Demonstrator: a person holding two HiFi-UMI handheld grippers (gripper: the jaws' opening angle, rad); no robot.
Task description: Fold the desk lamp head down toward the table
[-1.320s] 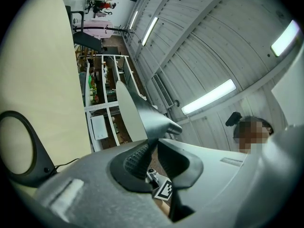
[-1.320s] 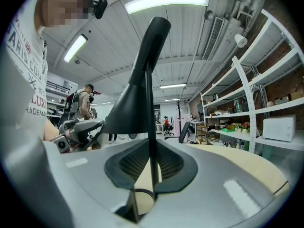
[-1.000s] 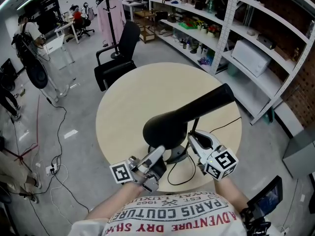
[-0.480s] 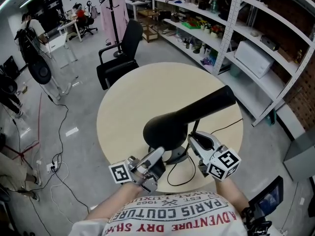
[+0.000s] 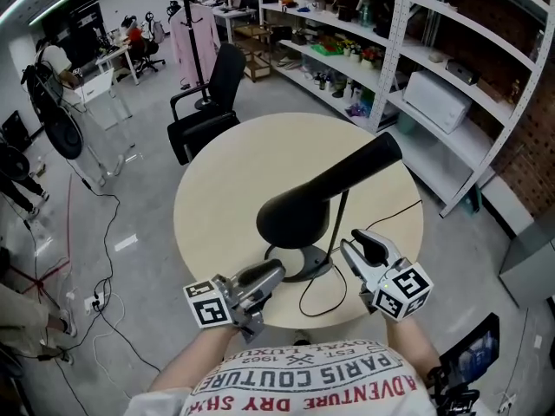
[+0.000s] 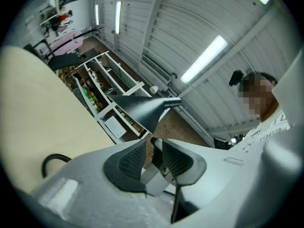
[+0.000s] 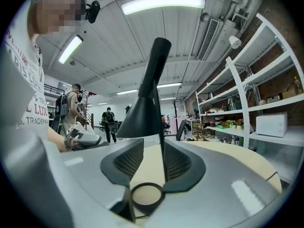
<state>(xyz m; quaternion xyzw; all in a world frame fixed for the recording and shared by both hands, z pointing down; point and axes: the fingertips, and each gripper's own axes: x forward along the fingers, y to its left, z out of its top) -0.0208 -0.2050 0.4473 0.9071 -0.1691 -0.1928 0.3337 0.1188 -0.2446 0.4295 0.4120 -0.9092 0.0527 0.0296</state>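
Grey plastic jaws of the left gripper (image 5: 270, 274) stand slightly apart, having just been opening, and their pads press on nothing. The tips sit just beside the black lamp base (image 5: 303, 265), at its 7 o'clock. At the base's 3 o'clock, the right gripper (image 5: 357, 241) has also just been opening and now gapes wide. In the right gripper view the lamp's thin stem (image 7: 159, 127) rises through the gap, close to the right-hand pad, and nothing is gripped.

The lamp head (image 5: 321, 193), a long black cone, is raised over the base. Its narrow end points to 2 o'clock and its wide mouth tips toward 7. The lamp stands near the 6 o'clock edge of the round pale-wood table (image 5: 234, 172), with its cable (image 5: 316, 306) looped beside the base.

The person's T-shirt (image 5: 312, 380) reads, upside down, "PARIS COUTURE" and "ADVENTURE". An office chair (image 5: 208, 102) stands at 11 o'clock and white shelving (image 5: 451, 76) at 2.
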